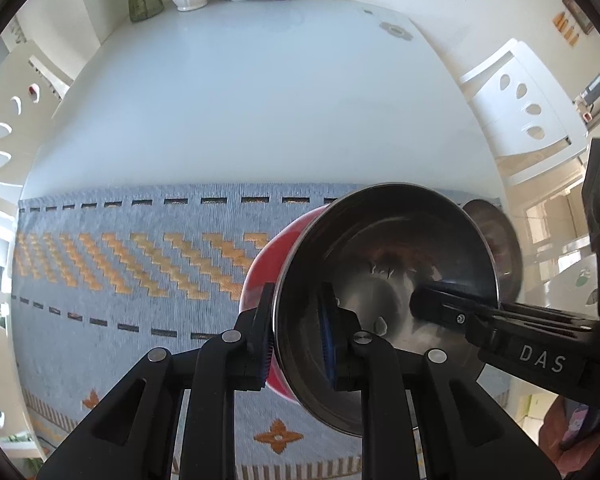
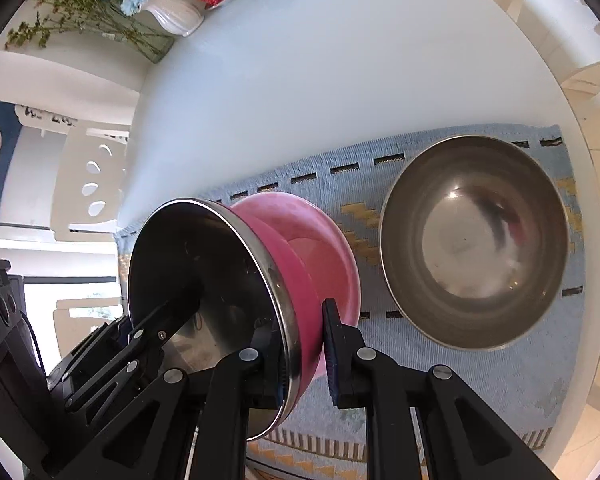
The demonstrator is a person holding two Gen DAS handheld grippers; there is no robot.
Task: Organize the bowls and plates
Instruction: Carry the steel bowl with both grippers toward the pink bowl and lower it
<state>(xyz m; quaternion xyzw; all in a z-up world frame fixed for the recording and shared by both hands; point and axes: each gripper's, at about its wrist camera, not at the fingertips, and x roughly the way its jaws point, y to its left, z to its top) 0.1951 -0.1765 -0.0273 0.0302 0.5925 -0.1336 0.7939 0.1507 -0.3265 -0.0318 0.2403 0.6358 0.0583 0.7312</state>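
White table (image 2: 300, 80), blue woven mat (image 1: 140, 272) on near side. Plain steel bowl (image 2: 472, 240) sits upright on mat, right of and well apart from red bowl (image 2: 300, 248), which is held off the mat, tipped on edge, mouth facing left. Left hand-held gripper (image 1: 296, 340) and right hand-held gripper (image 2: 304, 356) both nearly closed, pinching its rim. Right one is nearer the steel bowl; likely nest there.
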